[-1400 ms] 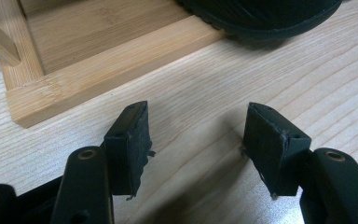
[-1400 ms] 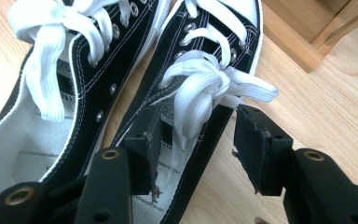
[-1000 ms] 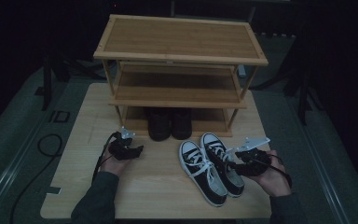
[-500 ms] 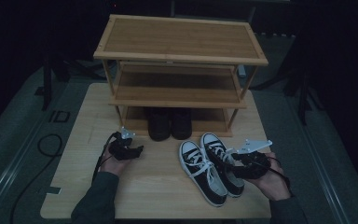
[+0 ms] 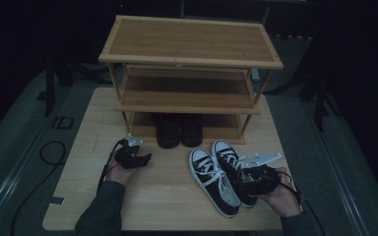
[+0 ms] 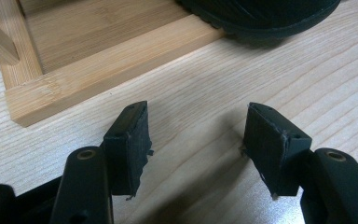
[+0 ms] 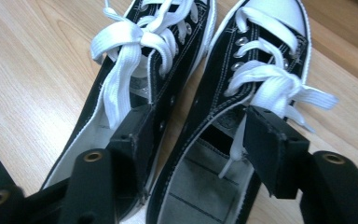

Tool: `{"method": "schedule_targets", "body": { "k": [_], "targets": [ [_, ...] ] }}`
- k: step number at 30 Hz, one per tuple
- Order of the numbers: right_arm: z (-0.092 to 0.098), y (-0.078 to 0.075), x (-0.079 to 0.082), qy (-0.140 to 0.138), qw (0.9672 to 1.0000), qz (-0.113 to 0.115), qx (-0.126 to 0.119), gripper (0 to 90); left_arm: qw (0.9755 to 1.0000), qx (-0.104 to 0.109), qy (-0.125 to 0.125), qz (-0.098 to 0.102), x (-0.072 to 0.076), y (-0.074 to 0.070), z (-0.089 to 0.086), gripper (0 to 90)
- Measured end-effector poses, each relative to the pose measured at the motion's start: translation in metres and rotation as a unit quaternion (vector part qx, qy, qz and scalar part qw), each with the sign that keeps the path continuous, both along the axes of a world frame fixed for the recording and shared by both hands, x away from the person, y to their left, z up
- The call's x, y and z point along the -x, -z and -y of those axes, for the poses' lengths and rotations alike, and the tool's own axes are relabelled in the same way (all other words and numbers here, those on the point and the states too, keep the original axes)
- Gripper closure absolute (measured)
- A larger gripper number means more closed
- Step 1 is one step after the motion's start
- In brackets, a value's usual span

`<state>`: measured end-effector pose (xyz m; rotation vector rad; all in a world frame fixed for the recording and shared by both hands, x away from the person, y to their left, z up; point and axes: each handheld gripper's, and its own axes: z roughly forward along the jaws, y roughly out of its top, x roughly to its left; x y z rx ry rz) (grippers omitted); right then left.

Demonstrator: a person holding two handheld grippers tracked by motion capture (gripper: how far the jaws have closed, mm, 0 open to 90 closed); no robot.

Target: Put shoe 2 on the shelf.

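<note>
Jaws of the left gripper stand spread over bare tabletop, unmoved, near the shoe rack. To its right, the sneakers lie side by side on the tabletop before the rack. The right gripper has just been opening, one jaw inside each sneaker, inner walls between them, apparently released. Against the earlier frame, that hand sits slightly lower.

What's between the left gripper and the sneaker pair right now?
Only bare tabletop lies between the left gripper and the sneaker pair, as the high view shows.
</note>
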<state>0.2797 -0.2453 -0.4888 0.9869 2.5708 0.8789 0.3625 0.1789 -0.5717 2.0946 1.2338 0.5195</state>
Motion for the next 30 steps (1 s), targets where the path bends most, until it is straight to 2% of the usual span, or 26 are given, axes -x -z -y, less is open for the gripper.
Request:
{"method": "schedule_targets", "body": {
  "k": [5, 11, 16, 21, 26, 30],
  "targets": [
    [-0.007, 0.004, -0.002, 0.002, 1.0000, -0.007, 0.001, 36.9, 1.0000, 0.000, 0.000, 0.000, 0.000, 0.000, 0.000, 41.0],
    [-0.015, 0.012, -0.008, 0.013, 0.9998, -0.014, 0.001, 36.5, 1.0000, 0.000, 0.000, 0.000, 0.000, 0.000, 0.000, 40.9],
    [-0.017, 0.012, -0.009, 0.024, 0.9996, -0.018, -0.002, 36.6, 1.0000, 0.000, 0.000, 0.000, 0.000, 0.000, 0.000, 40.9],
    [-0.016, 0.012, -0.008, 0.034, 0.9992, -0.023, -0.004, 38.5, 1.0000, 0.000, 0.000, 0.001, 0.000, 0.000, 0.000, 40.8],
    [-0.015, 0.011, -0.007, 0.032, 0.9989, -0.036, -0.001, 43.0, 1.0000, 0.000, 0.000, 0.000, 0.000, 0.000, 0.000, 40.7],
    [-0.016, 0.015, -0.008, 0.029, 0.9987, -0.041, 0.002, 42.7, 1.0000, 0.000, 0.000, 0.000, 0.000, 0.000, 0.000, 40.6]
  ]
}}
